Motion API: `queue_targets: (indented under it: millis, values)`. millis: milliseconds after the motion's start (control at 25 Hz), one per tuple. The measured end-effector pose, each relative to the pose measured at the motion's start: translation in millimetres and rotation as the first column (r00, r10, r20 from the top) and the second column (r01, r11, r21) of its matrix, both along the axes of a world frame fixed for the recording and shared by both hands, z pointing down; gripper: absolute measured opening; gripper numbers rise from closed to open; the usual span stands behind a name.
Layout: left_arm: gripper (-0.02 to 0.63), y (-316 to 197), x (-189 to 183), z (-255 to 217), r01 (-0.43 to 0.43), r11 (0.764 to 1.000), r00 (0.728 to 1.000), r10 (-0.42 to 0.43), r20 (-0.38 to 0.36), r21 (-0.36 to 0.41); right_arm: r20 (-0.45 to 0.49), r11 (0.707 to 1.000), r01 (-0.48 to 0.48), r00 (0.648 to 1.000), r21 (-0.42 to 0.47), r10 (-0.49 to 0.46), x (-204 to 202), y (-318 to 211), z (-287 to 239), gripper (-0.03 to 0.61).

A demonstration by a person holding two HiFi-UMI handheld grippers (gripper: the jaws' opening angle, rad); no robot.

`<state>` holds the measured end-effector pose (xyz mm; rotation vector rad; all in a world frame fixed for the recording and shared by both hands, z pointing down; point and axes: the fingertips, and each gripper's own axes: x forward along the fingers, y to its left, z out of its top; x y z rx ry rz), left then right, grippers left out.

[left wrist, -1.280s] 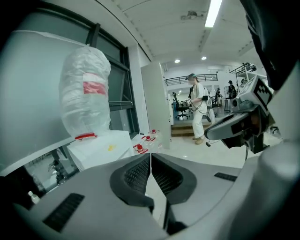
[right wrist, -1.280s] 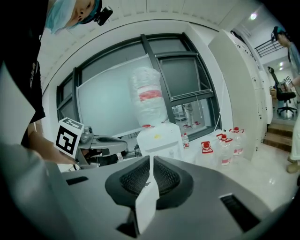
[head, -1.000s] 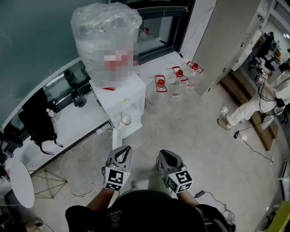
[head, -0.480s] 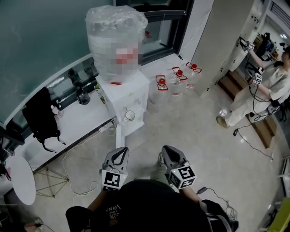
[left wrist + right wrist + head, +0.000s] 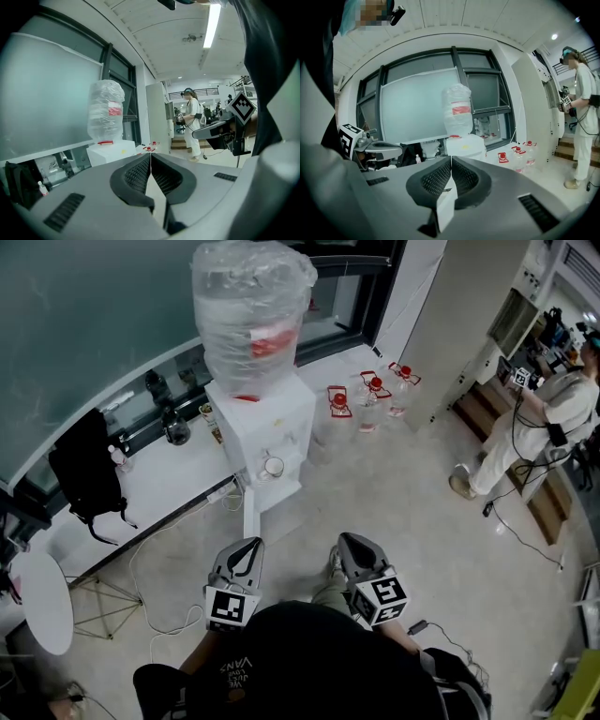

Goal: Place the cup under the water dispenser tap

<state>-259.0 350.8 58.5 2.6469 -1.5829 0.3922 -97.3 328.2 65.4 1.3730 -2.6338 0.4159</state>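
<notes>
Cup [image 5: 273, 466], small, pale, round-rimmed, sits upright in the recess on the front of the white box-shaped water dispenser [image 5: 281, 418], under the tap area; taps too small to make out. Neither claw touches it.

Grey speckled floor [image 5: 394, 493] fills most of the head view. Low white tabletop [image 5: 159, 488] runs along the dark-framed window, left of the dispenser. Big clear water bottle wrapped in plastic film, red label [image 5: 251, 315], stands inverted on top of the dispenser. Black bag [image 5: 86, 470] slumps on the tabletop, well left of the dispenser. Person in white clothes [image 5: 534, 427] stands far right, well apart from everything else. Three clear plastic jugs with red caps [image 5: 366, 395] are grouped by the window, just right of the dispenser. White cable [image 5: 155, 568] loops on the floor below the tabletop edge.

Left claw [image 5: 246, 557] has its jaws fully together, nothing between them, well short of the dispenser, pointing toward it. Right claw [image 5: 354, 547] is beside it, jaws also pressed together and empty, same heading.
</notes>
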Motion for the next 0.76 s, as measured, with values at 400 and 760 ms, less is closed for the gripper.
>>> queue_targets:
  millis: [400,760]
  values:
    - [0.021,1,-3,-6,-0.004,1.0,1.0,0.004,0.002,0.013,-0.003,0.999,0.035,0.999,0.011,-0.035,-10,-6,-11,0.043]
    - [0.021,-6,2,-9,-0.007,1.0,1.0,0.007,0.0,0.023,-0.006,0.999,0.052,0.999,0.011,-0.052,-9,-11,-13,0.043]
